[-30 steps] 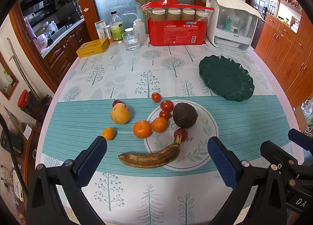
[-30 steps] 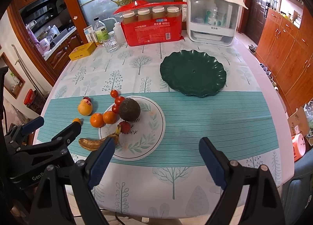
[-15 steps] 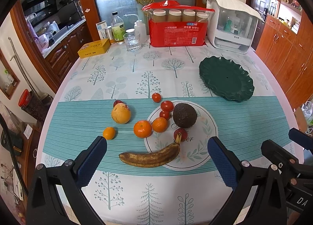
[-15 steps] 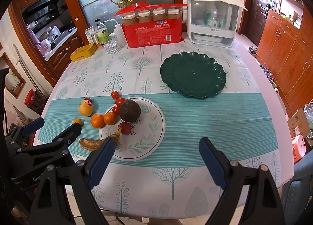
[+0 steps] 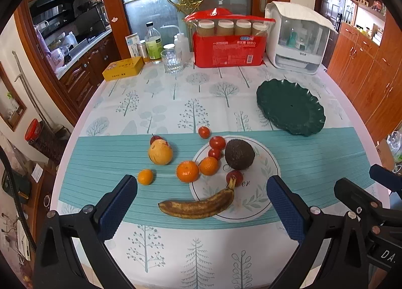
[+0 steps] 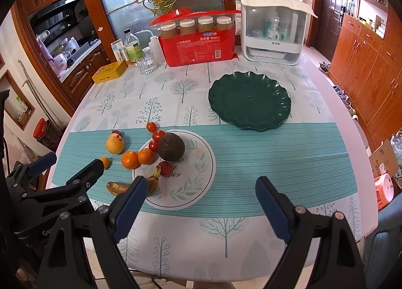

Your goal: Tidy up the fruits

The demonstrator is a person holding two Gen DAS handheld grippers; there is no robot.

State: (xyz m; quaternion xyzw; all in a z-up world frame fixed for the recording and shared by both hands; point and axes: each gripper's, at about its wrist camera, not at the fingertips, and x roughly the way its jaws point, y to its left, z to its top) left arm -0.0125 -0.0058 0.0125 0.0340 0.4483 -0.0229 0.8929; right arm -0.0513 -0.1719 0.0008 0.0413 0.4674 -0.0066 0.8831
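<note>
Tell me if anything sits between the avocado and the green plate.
Nothing visible does. Only bare tablecloth lies between the avocado and the empty green plate; the tomatoes and oranges sit on the avocado's far side.

the body of my right gripper (image 5: 371, 216) reads "da."; my left gripper (image 6: 47, 203) shows "ge". script on the round placemat (image 6: 191, 178) ends "ver".
</note>
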